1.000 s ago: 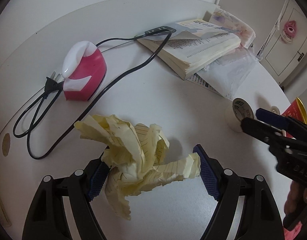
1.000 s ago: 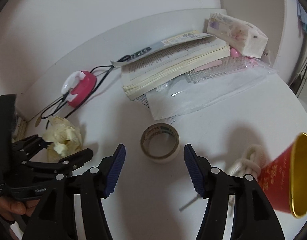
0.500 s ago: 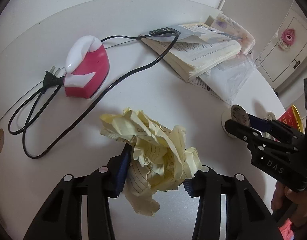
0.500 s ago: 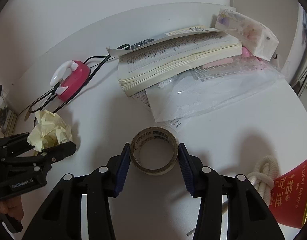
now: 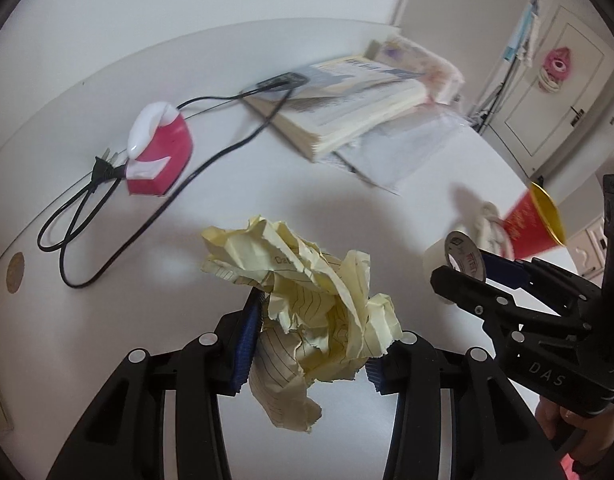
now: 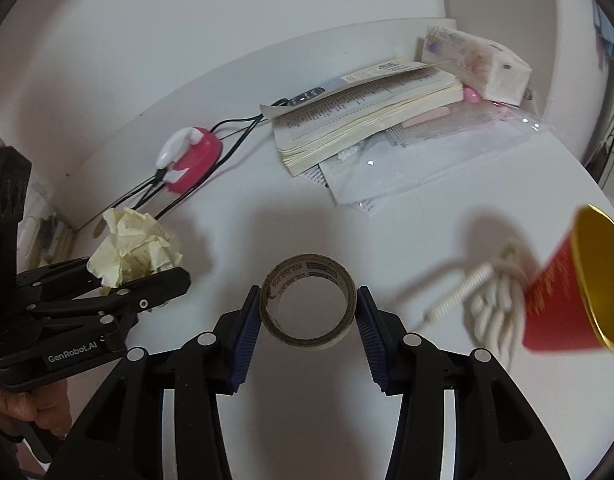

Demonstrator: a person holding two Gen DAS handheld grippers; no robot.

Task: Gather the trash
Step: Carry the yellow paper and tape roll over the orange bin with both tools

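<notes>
The left gripper (image 5: 313,336) has its jaws pinched on a crumpled ball of pale yellow lined paper (image 5: 307,300), the blue ribbed pads (image 5: 247,332) pressing into its sides. The wad sits clear of the round white table (image 5: 235,216); a torn flap of it hangs down below the pads. From the right wrist view, the same paper ball (image 6: 133,246) shows bulging out of the black fingers at the left edge.

The right gripper (image 6: 309,316) clamps a roll of beige adhesive tape (image 6: 307,300), one blue pad (image 6: 247,320) pressed against each side of the ring, with its open core facing the camera. In the left wrist view the roll (image 5: 453,256) is seen edge-on at the tips of the right gripper's fingers.

Just right of the tape, a red paper cup with a gold interior (image 6: 571,296) lies tilted on its side, touching a bundle of white coiled cord (image 6: 495,296). Farther back, a thick open book (image 6: 363,116) rests on a clear plastic bag (image 6: 439,160), with a floral tissue pack (image 6: 477,62) behind it. A pink and white device (image 5: 159,156) sits to the left of the book, with a black power cable (image 5: 87,216) looping beside it and its plug touching the device.
</notes>
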